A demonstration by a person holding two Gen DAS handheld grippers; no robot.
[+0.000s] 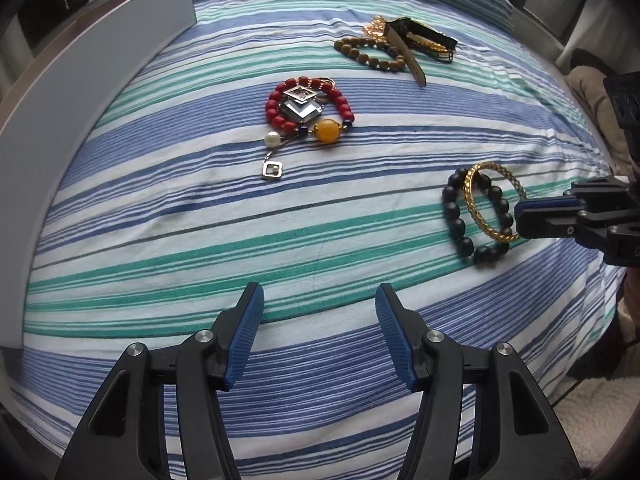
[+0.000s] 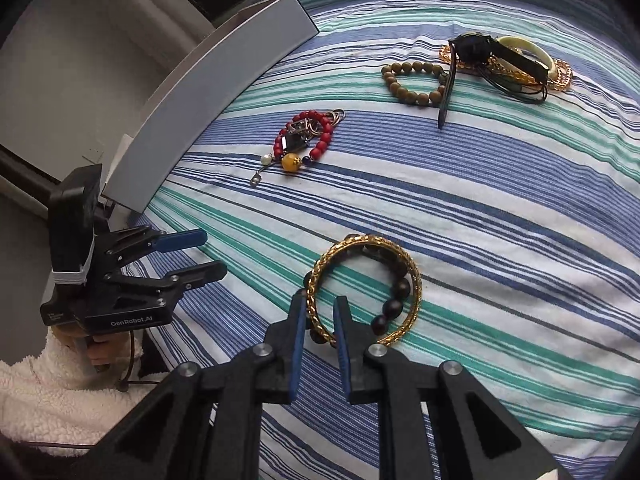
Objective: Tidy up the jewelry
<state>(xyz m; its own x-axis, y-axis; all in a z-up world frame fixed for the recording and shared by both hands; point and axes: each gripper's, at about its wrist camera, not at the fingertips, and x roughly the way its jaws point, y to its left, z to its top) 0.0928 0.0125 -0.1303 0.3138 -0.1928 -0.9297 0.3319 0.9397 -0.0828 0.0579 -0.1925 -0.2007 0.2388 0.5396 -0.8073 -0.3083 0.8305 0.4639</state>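
Note:
A gold chain bangle (image 2: pixel 414 280) lies over a black bead bracelet (image 2: pixel 390 306) on the striped cloth (image 2: pixel 500 216). My right gripper (image 2: pixel 320 306) has its two fingers on either side of the bangle's near rim, narrowly apart, and the rim passes between them. The same pair shows in the left wrist view, the bangle (image 1: pixel 478 210) and the black beads (image 1: pixel 456 224), with the right gripper (image 1: pixel 520 216) at their right edge. My left gripper (image 1: pixel 320 300) is open and empty over bare cloth. It also shows in the right wrist view (image 2: pixel 214 252).
A red bead bracelet with pendants, a pearl and an amber bead (image 1: pixel 306 110) lies mid-cloth. A brown bead bracelet (image 1: pixel 370 54) and a heap of a watch, straps and chains (image 1: pixel 416 40) lie further back. A grey board (image 1: pixel 88 64) stands at the left.

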